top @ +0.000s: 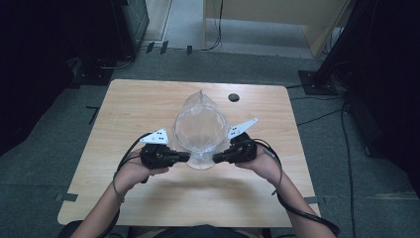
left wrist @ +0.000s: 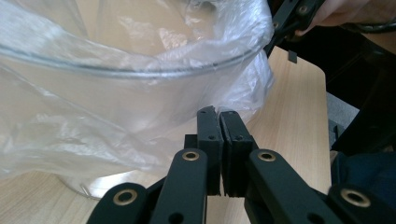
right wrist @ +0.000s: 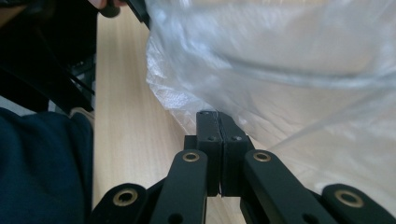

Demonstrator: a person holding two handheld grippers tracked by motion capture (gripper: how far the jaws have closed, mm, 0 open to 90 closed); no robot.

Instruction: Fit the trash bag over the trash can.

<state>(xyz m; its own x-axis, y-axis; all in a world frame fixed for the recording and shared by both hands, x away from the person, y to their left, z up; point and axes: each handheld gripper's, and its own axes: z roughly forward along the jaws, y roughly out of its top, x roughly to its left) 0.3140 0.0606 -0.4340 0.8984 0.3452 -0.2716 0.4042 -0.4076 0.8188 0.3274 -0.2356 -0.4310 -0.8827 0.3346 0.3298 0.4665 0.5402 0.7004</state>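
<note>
A clear plastic bag [top: 200, 126] lines a clear round container [left wrist: 140, 72] that stands in the middle of the wooden table [top: 148, 99]. The film is draped out over the rim and hangs down the near side. My left gripper [top: 187, 156] is at the container's near left, jaws pressed together on the bag's hanging edge [left wrist: 233, 93]. My right gripper [top: 216, 158] mirrors it at the near right, shut on the film [right wrist: 280, 70]. In their own views, the left gripper [left wrist: 218, 114] and right gripper [right wrist: 217, 115] tips disappear into the crumpled plastic.
A dark round hole [top: 234, 97] sits in the tabletop behind the container. Bare wood runs along the left, right and near sides. Black stands and cables [top: 317, 79] are on the floor past the table, and pale wooden furniture [top: 277, 15] is at the back.
</note>
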